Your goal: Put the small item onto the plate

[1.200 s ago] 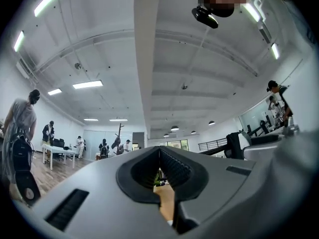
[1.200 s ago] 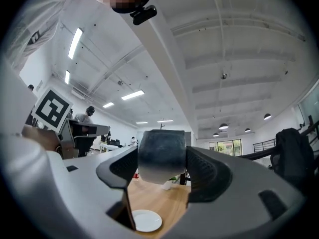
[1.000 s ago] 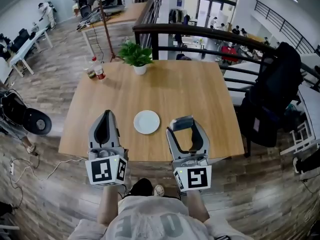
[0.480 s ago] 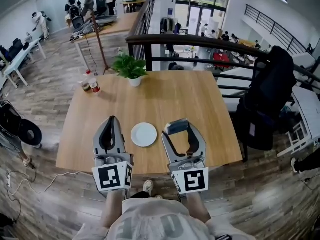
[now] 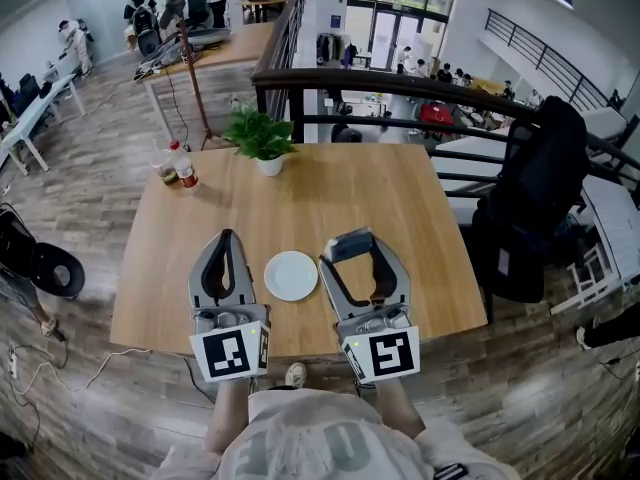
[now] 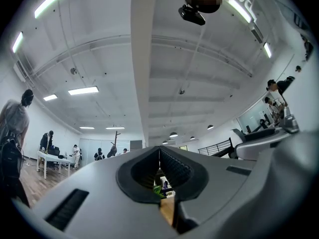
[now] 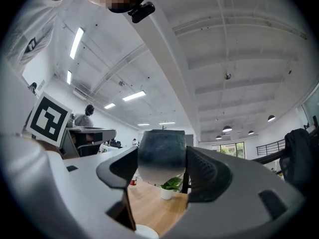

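Note:
A small white plate (image 5: 292,274) lies on the wooden table (image 5: 330,193) near its front edge, between my two grippers. My right gripper (image 5: 352,249) is just right of the plate and is shut on a small dark grey-blue item (image 5: 350,245). In the right gripper view that item (image 7: 161,156) is squeezed between the jaws, and the plate's rim (image 7: 143,231) shows at the bottom. My left gripper (image 5: 225,249) hovers left of the plate, shut with nothing in it; its jaws (image 6: 159,171) touch at the tips.
A potted green plant (image 5: 261,138) stands at the table's far edge, and two small bottles (image 5: 178,167) at its far left corner. A dark railing (image 5: 400,78) runs behind the table. A black chair with a jacket (image 5: 530,203) stands to the right.
Both grippers have drifted slightly forward over the table's front edge; the right one still holds the item. The plate has not moved.

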Tool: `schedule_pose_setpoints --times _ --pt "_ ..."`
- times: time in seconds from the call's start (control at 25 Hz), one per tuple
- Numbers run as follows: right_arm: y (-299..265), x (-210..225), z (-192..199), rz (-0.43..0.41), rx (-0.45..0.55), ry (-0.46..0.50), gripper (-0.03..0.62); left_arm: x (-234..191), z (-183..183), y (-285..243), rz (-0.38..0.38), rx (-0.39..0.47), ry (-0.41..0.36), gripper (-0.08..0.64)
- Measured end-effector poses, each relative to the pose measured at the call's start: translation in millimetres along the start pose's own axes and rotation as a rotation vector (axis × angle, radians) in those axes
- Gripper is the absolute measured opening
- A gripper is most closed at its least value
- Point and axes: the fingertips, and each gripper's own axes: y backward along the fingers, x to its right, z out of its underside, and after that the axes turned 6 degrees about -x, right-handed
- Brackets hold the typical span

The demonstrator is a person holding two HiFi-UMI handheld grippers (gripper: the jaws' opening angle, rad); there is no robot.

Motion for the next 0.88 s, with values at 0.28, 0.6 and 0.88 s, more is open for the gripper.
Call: schedule_pose_setpoints --times 0.28,0.6,0.88 --pt "-28.1 -4.3 6.7 -0.046 -0.015 -0.068 0.311 -8.1 14.9 -16.9 0.009 -0.022 0.008 0.009" --pt "-69.0 -14.0 14.4 -0.077 -0.065 -0.031 0.311 -19.9 55.2 -34.5 0.031 -0.090 0.014 0.009" --pt "-111.3 -19.3 65.4 -0.091 -0.204 -0.046 0.311 -31.6 98.4 -48.8 0.050 -0.164 0.014 0.009"
